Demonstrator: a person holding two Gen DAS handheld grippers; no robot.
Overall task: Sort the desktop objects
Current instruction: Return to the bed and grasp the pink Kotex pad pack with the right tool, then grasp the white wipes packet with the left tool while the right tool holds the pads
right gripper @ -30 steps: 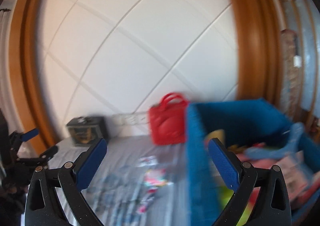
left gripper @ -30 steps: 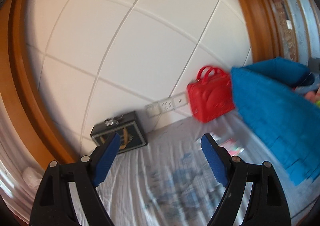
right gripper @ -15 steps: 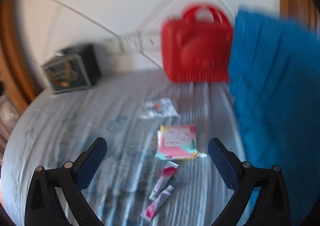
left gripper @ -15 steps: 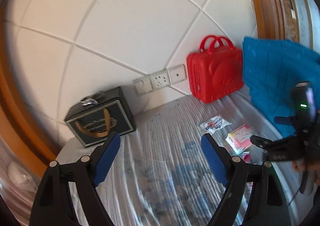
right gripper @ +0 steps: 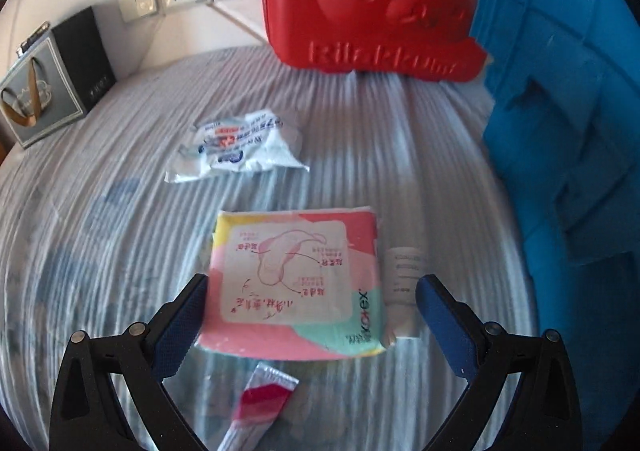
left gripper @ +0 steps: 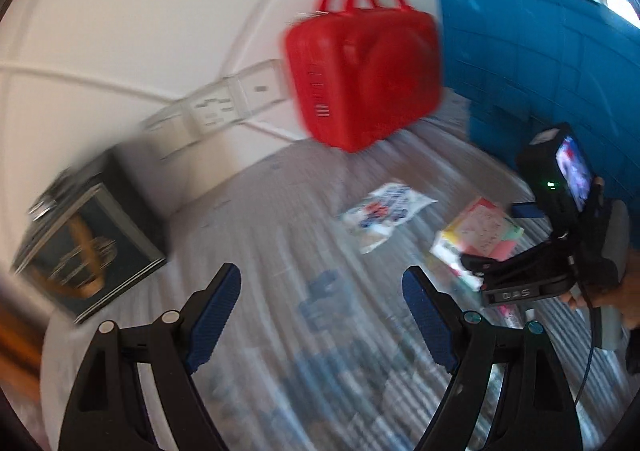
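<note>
Now my right tongs (right gripper: 310, 315) hang spread and empty just over the pink and mint pad packet (right gripper: 294, 285), which lies flat on the striped grey bed cover (right gripper: 100, 211), with the blue basket (right gripper: 568, 131) to its right. My judgement is that the step is to grasp this packet. Its left edge sits just beside my left pad; a small white tube (right gripper: 402, 279) lies touching its right edge, inside my span. I should shift left or narrow my bite so I pinch only the packet, low at its edges, since soft wrap slips. A red-tipped sachet (right gripper: 260, 399) lies nearer; a crumpled white wrapper (right gripper: 240, 147) lies farther. My left tongs (left gripper: 320, 315) hover spread, holding nothing.
</note>
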